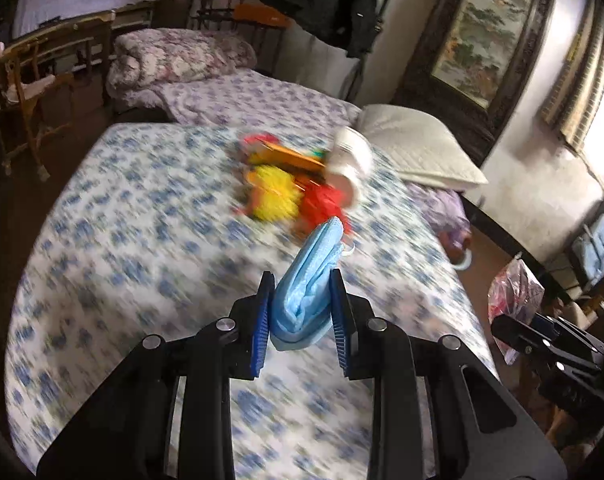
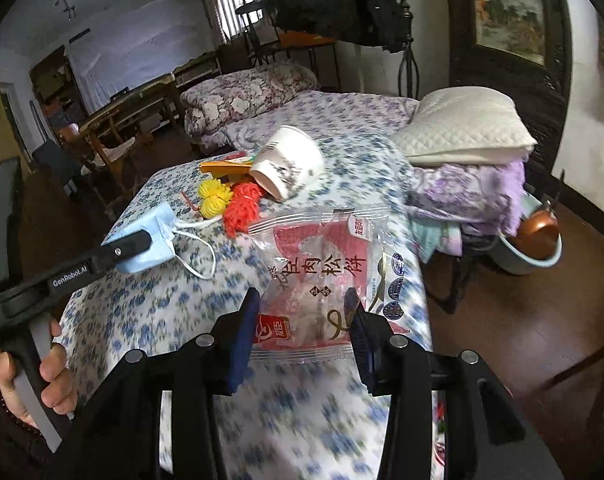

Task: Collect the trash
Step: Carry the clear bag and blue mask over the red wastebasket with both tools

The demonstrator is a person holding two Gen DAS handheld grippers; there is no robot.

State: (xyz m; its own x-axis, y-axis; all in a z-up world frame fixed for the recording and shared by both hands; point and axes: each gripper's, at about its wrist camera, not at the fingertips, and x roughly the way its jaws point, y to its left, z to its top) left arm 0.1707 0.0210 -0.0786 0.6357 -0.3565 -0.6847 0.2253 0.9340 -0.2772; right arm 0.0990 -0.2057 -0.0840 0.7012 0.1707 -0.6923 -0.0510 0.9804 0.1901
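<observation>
My left gripper (image 1: pixel 302 278) is shut on a folded blue face mask (image 1: pixel 313 268), held above the bed. The right wrist view shows the same mask (image 2: pixel 150 236) with its white ear loops hanging, and the left gripper (image 2: pixel 132 246) pinching it. My right gripper (image 2: pixel 303 296) is shut on a clear and red snack wrapper (image 2: pixel 321 264), which sticks up between the blue pads. On the bed behind lie a tipped white paper cup (image 2: pixel 288 168), yellow net balls (image 2: pixel 214 200), a red net ball (image 2: pixel 244 208) and a flat orange pack (image 2: pixel 222 168).
The bed's blue floral sheet (image 2: pixel 142 300) fills the foreground. A white pillow (image 2: pixel 465 132) on folded purple bedding sits at the right, with a basin holding a copper pot (image 2: pixel 537 240) on the wooden floor. Folded quilts (image 2: pixel 246 96) and wooden chairs (image 2: pixel 114 140) stand behind. A hand (image 2: pixel 50 376) grips the left handle.
</observation>
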